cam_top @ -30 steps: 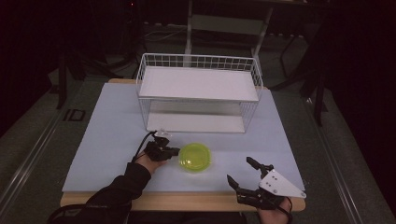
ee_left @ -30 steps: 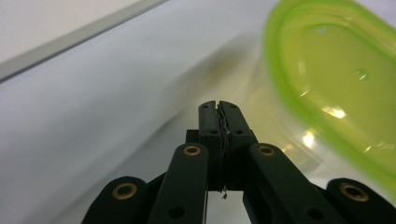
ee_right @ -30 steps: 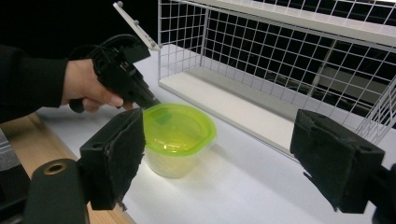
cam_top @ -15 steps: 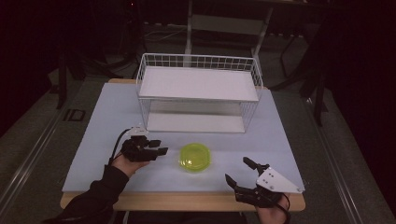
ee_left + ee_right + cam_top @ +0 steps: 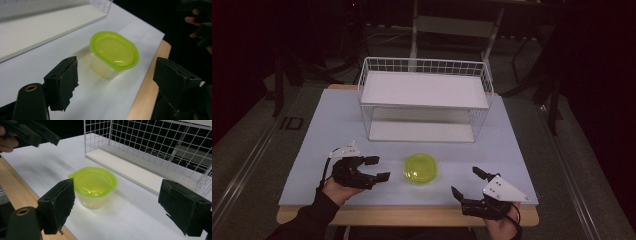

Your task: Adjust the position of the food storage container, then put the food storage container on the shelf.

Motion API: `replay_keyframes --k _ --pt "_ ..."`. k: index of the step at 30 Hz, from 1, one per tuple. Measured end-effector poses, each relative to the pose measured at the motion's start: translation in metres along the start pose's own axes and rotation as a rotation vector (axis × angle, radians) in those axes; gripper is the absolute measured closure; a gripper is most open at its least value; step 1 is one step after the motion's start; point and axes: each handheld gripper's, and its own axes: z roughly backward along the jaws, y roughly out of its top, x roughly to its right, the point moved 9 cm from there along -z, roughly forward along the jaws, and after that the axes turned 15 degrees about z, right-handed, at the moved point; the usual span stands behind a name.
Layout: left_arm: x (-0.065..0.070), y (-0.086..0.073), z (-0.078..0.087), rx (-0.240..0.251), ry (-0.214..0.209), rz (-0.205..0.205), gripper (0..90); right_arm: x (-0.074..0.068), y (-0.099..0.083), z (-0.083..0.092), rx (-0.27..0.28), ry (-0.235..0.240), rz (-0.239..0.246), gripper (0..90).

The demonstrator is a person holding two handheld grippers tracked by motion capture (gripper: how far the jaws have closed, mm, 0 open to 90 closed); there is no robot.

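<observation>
A small clear tub with a lime-green lid [image 5: 421, 169] stands on the white table sheet near the front edge, also in the left gripper view [image 5: 113, 53] and the right gripper view [image 5: 93, 186]. My left gripper [image 5: 379, 168] hovers to the tub's left, apart from it. Its jaws have just been opening, and they stand open around bare table in its own view [image 5: 116, 73]. My right gripper [image 5: 465, 181] rests at the front right, open, with its jaws [image 5: 117, 202] aimed at the tub and nothing between them.
A white wire basket rack [image 5: 424, 90] with a shelf board stands behind the tub, with its mesh wall close in the right gripper view [image 5: 150, 145]. The wooden table edge [image 5: 412, 216] runs along the front. A dark floor surrounds the table.
My left gripper has drawn back to the left and up, away from the tub's left rim, and its jaws have spread open. The tub and the right gripper have stayed put.
</observation>
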Motion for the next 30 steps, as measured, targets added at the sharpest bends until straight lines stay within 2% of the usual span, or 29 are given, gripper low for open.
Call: replay_keyframes --k 2,6,9,11,14,15,18,19,21,22,23,24,27,30 --pt "0.006 0.002 0.002 0.003 -0.007 -0.011 20.9 0.002 0.003 -0.001 0.004 0.004 -0.008 13.2" --pt "0.019 0.008 0.007 0.006 -0.016 -0.038 20.9 0.005 0.013 -0.003 0.023 0.008 0.027 12.2" --pt "0.028 0.014 0.009 0.006 -0.027 -0.052 21.0 0.008 0.018 -0.005 0.011 0.014 0.031 13.1" --pt "0.033 0.018 0.009 0.005 -0.027 -0.059 21.0 0.01 0.02 -0.007 -0.004 0.035 0.024 13.0" --pt "0.037 0.023 0.007 0.01 -0.027 -0.068 21.1 0.012 0.024 -0.012 -0.012 0.074 -0.011 12.4" --pt "0.038 0.025 0.006 0.011 -0.032 -0.069 21.1 0.013 0.025 -0.013 -0.019 0.073 -0.012 12.4" --pt "0.039 0.031 0.003 0.016 -0.044 -0.048 21.1 0.016 0.028 -0.021 -0.039 0.074 0.003 11.1" --pt "0.038 0.033 0.001 0.019 -0.039 -0.043 21.2 0.016 0.029 -0.023 -0.038 0.089 -0.003 11.1" --pt "0.038 0.035 -0.001 0.022 -0.037 -0.04 21.2 0.017 0.029 -0.027 -0.043 0.087 -0.009 11.2" --pt "0.036 0.038 -0.006 0.018 -0.032 -0.029 21.2 0.017 0.03 -0.03 -0.047 0.098 -0.02 11.1" --pt "0.035 0.039 -0.008 0.016 -0.033 -0.026 21.2 0.016 0.028 -0.037 -0.063 0.132 -0.031 14.5" --pt "0.034 0.04 -0.012 0.011 -0.027 -0.014 21.3 0.016 0.027 -0.04 -0.074 0.14 -0.033 15.7" --pt "0.028 0.042 -0.021 0.0 -0.012 0.015 22.6 0.019 0.022 -0.052 -0.116 0.16 -0.091 21.7" --pt "0.02 0.042 -0.032 -0.011 0.013 0.049 22.7 0.02 0.017 -0.066 -0.15 0.177 -0.124 22.6"
